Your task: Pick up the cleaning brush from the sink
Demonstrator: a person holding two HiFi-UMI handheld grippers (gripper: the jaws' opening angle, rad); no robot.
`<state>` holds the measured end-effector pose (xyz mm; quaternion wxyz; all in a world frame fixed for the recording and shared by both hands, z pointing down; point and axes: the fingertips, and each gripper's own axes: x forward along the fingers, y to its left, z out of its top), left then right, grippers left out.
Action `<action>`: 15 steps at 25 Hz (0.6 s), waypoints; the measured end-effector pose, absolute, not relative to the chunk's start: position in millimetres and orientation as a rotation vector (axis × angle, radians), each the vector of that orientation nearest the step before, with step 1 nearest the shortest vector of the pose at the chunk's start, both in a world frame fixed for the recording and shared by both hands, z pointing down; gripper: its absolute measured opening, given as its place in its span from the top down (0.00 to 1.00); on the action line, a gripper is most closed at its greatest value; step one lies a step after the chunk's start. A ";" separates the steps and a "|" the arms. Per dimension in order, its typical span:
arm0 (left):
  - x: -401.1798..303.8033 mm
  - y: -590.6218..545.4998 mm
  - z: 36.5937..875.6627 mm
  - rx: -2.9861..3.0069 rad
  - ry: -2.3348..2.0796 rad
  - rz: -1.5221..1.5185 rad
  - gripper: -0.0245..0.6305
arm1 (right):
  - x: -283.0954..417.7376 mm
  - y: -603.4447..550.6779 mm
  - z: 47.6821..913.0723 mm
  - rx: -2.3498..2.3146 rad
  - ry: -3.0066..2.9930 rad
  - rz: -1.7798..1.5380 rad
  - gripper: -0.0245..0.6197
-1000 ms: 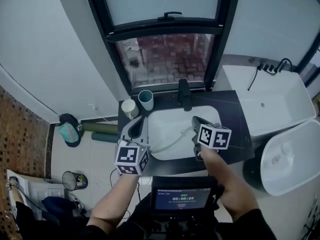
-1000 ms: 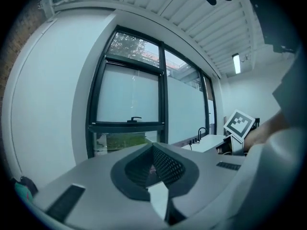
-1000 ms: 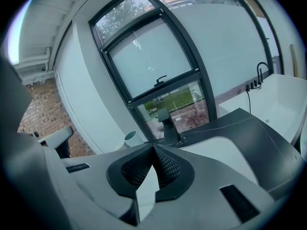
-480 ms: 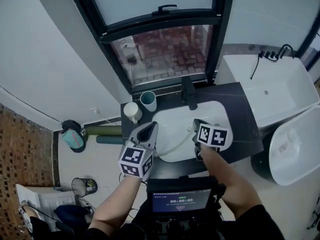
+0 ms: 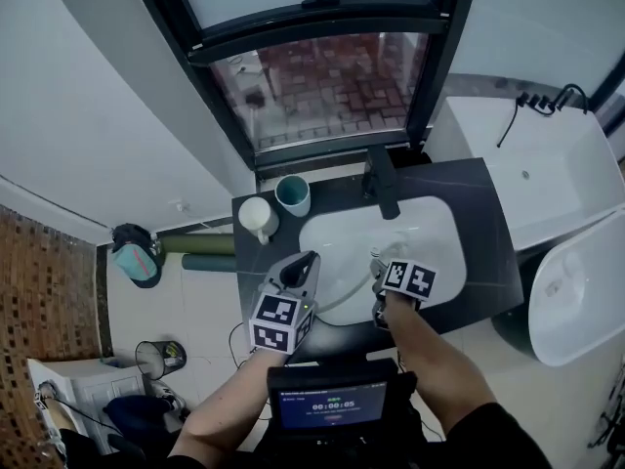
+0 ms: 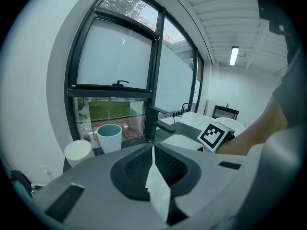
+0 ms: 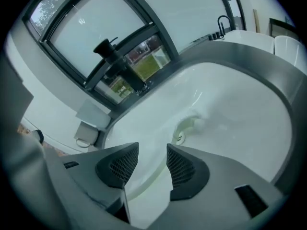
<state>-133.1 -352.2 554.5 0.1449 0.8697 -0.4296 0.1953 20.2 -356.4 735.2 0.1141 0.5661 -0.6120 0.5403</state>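
Note:
The cleaning brush (image 5: 344,289) lies in the white sink (image 5: 420,225), a pale curved handle running to a head near the drain. In the right gripper view the brush (image 7: 188,123) reaches from the drain down toward my jaws. My right gripper (image 7: 152,148) hangs over the basin, its jaws opening; the handle shows in the gap and the pads do not touch it. In the head view the right gripper (image 5: 375,262) is over the basin's front. My left gripper (image 5: 306,263) hovers at the sink's front left edge, its jaws (image 6: 152,150) shut on nothing.
A black faucet (image 5: 384,179) stands behind the basin on the dark counter (image 5: 474,233). A teal cup (image 5: 292,195) and a white cup (image 5: 256,215) sit at the back left. A white bathtub (image 5: 547,179) is on the right and a bin (image 5: 156,358) on the floor at left.
Both grippers have dropped toward the sink's front edge. The right one has tipped further down into the basin.

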 end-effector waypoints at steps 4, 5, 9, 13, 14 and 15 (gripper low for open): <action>-135.2 -374.0 585.3 2.472 -1.210 0.614 0.89 | 5.0 -372.0 775.9 1.624 -1.735 1.686 0.69; -136.0 -377.9 592.2 2.460 -1.204 0.614 0.89 | 2.4 -375.9 785.6 1.614 -1.718 1.693 0.69; -140.5 -389.4 615.2 2.417 -1.183 0.621 0.89 | -2.0 -384.1 817.7 1.599 -1.612 1.718 0.69; -141.5 -396.8 621.6 2.420 -1.168 0.590 0.89 | -5.2 -383.1 839.5 1.561 -1.551 1.762 0.69; -140.8 -397.9 622.1 2.422 -1.162 0.582 0.89 | -6.7 -382.0 843.7 1.547 -1.539 1.783 0.69; -139.9 -398.4 622.5 2.423 -1.154 0.580 0.89 | -7.6 -380.9 846.9 1.539 -1.527 1.803 0.69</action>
